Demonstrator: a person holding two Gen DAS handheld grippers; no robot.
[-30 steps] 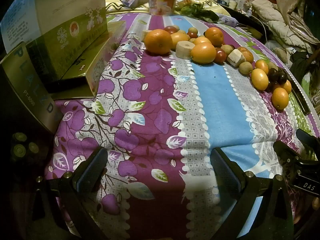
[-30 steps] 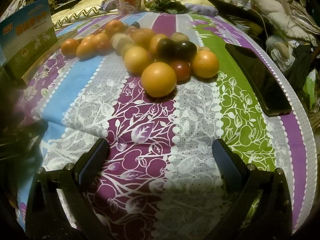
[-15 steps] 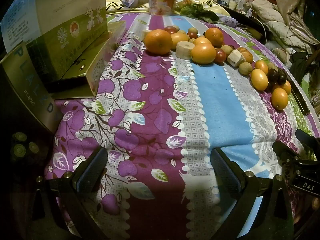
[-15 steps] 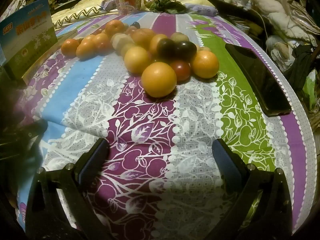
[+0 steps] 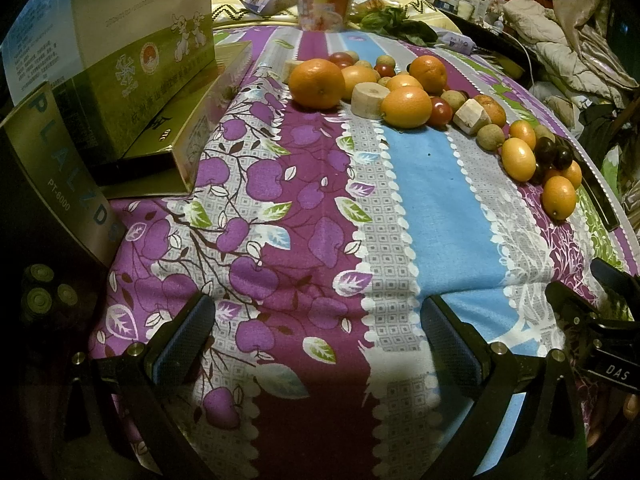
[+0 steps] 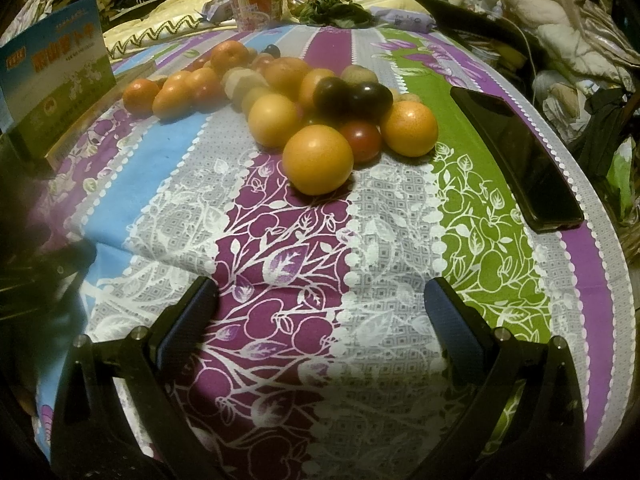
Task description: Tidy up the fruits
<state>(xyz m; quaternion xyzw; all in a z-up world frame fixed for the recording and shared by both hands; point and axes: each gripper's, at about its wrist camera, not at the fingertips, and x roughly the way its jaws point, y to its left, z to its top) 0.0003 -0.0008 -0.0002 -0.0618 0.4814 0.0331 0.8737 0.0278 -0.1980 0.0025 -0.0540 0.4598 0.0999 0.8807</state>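
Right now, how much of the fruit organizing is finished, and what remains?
Done: nothing visible. The mixed fruits, orange, dark and red ones together, lie in one unsorted heap on the striped apple-print cloth. In hand: nothing; the left hand-held gripper and the right hand-held gripper are open and empty. Left: all the sorting.

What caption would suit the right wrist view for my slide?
Open right gripper hovers over the patterned tablecloth, facing a cluster of oranges, dark plums and a black phone.
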